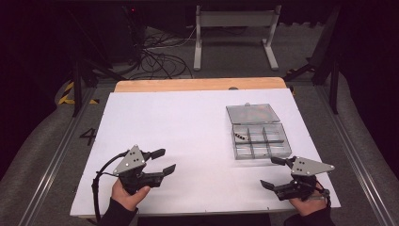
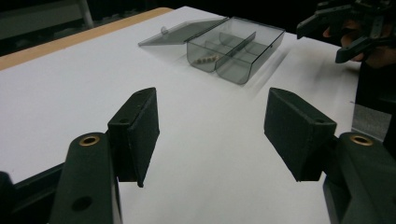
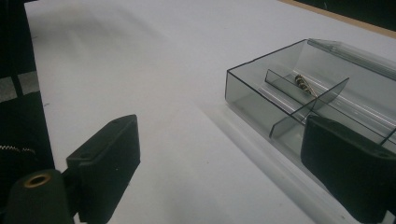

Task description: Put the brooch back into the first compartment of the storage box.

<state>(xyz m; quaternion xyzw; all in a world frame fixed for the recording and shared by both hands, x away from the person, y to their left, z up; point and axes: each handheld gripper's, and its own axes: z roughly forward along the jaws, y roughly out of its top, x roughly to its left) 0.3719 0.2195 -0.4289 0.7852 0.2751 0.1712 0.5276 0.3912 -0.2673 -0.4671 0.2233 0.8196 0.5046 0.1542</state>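
White sheet (image 1: 188, 141) covered most of the table, with a strip of bare wood (image 1: 197, 84) showing along the far edge. A clear compartment box (image 1: 260, 140) sat on the sheet's right half, lid (image 1: 252, 113) swung fully open and lying flat behind it on the far side. The box was divided into six cells; a few small dark screws (image 1: 240, 137) lay in the far-left cell, and the other cells looked empty so far as could be told. Left gripper (image 1: 162, 161) was held low over the near-left part of the sheet, jaws spread wide, nothing between them, pointing toward the right. In the left gripper view the box (image 2: 236, 51) stood well ahead and somewhat right of the open jaws, white sheet in between, and the screws (image 2: 205, 59) showed as a pale cluster against the box's near wall. Right gripper (image 1: 274, 173) was held at the near-right corner of the sheet, jaws also wide apart and holding nothing, pointing left. It sat just beside the box's near-right corner, with its farther jaw close to the box's near wall; whether it touched could not be told. In the right gripper view the box (image 3: 299, 98) lay close ahead on the right, one jaw overlapping its near wall in the picture, and the screws (image 3: 304, 85) showed in a far cell behind a divider.
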